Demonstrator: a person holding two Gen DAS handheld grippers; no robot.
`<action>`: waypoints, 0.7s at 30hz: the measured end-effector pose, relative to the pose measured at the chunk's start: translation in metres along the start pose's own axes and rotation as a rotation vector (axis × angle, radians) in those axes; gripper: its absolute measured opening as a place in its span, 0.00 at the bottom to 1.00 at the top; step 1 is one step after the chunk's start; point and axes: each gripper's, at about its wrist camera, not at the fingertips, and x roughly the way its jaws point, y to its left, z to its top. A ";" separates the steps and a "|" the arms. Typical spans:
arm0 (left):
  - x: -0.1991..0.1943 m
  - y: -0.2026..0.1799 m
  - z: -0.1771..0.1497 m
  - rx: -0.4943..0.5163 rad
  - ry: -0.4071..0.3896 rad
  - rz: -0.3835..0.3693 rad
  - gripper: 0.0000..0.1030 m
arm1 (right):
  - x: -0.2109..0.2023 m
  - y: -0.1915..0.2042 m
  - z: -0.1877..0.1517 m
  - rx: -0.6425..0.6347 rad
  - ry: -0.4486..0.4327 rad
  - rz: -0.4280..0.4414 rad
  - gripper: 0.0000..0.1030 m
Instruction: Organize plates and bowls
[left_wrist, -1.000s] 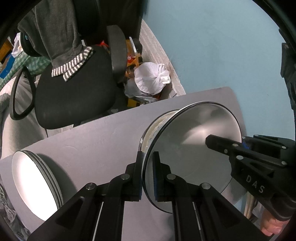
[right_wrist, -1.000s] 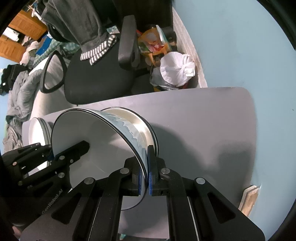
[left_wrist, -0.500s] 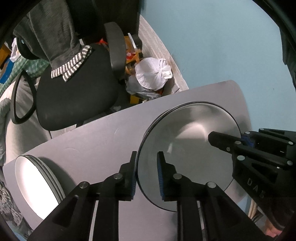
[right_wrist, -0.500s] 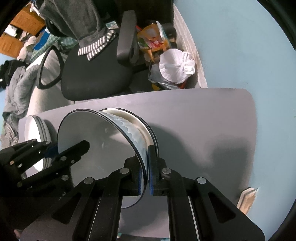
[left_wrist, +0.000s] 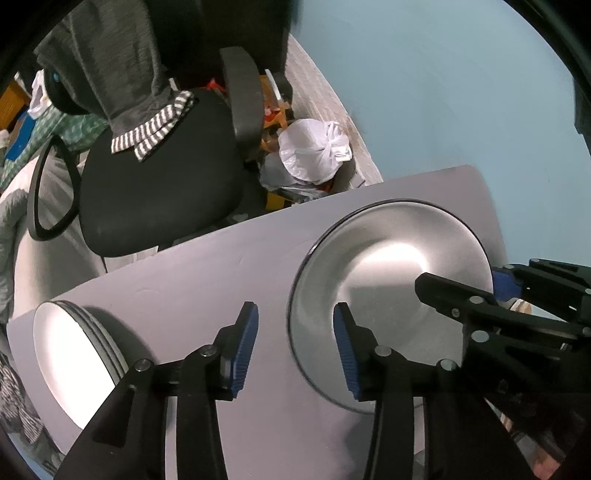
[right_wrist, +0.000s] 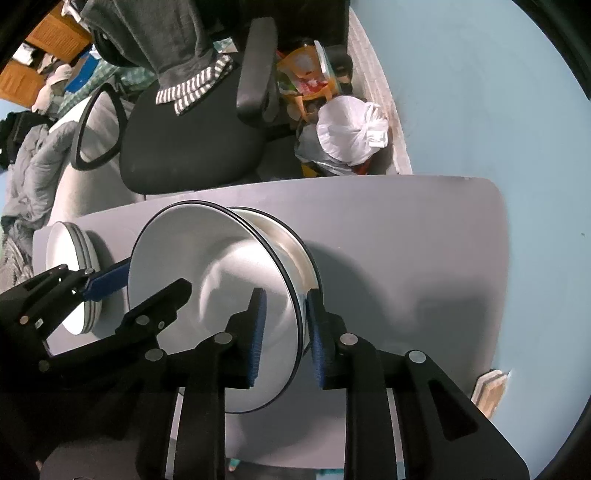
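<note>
A white plate with a black rim (left_wrist: 391, 288) (right_wrist: 207, 280) lies on top of a white bowl (right_wrist: 291, 251) on the grey table (left_wrist: 221, 266). My left gripper (left_wrist: 293, 347) straddles the plate's left rim. Its jaws are opening and the blue pads (left_wrist: 243, 347) stand clear of the rim. My right gripper (right_wrist: 286, 336) straddles the opposite rim. Its jaws are opening too, with the rim between the pads and a gap showing. Each gripper appears in the other's view: the right gripper (left_wrist: 498, 291) and the left gripper (right_wrist: 129, 291). A stack of white plates (left_wrist: 70, 350) (right_wrist: 70, 273) sits at the table's left end.
A black office chair (left_wrist: 155, 192) draped with grey clothing stands beyond the table's far edge. Beside it lies a tied white bag (left_wrist: 314, 147). A blue wall (right_wrist: 480, 92) runs along the right, and a wooden piece (right_wrist: 491, 391) leans near the table's right end.
Both grippers were shut on the plate's rim and have spread their jaws. The plate, tilted above the bowl before, has settled flat onto it.
</note>
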 end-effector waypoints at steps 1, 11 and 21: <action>-0.001 0.003 -0.001 -0.009 -0.003 -0.003 0.42 | -0.002 0.001 -0.001 0.001 -0.007 -0.001 0.26; -0.020 0.009 -0.010 -0.071 -0.037 -0.045 0.44 | -0.020 0.008 0.000 -0.024 -0.078 -0.051 0.40; -0.067 0.021 -0.026 -0.088 -0.157 -0.008 0.58 | -0.056 0.016 -0.013 -0.036 -0.176 -0.086 0.54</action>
